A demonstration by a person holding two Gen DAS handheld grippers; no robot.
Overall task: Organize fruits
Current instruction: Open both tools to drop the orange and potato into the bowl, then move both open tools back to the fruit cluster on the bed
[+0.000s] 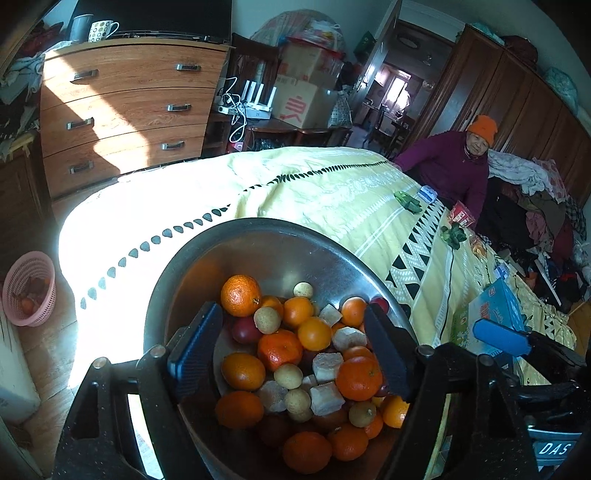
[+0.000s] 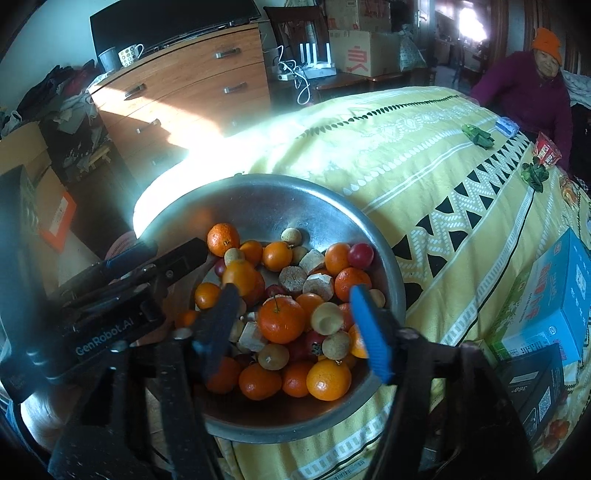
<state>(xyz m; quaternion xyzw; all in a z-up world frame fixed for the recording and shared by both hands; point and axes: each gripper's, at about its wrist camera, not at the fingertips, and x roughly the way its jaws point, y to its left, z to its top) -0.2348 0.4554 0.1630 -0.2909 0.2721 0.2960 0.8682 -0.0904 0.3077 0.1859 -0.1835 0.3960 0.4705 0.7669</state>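
Many round glossy oranges [image 2: 281, 319] in dented steel bowl [image 2: 258, 199]

A metal bowl [image 1: 280, 240] sat at the lower centre of both views, on the near end of a cloth-covered table [image 1: 332, 192], with a heap of fruit [image 1: 295, 354] inside it. Behind the table, at the upper left, stood a chest of drawers [image 1: 125, 107] with a mug [image 1: 101, 30] on top. Cardboard boxes [image 1: 303, 99] were stacked behind the table's far end. A person [image 1: 454, 166] sat at the far right edge of the table. A box [image 2: 554, 295] lay on the table right of the bowl.
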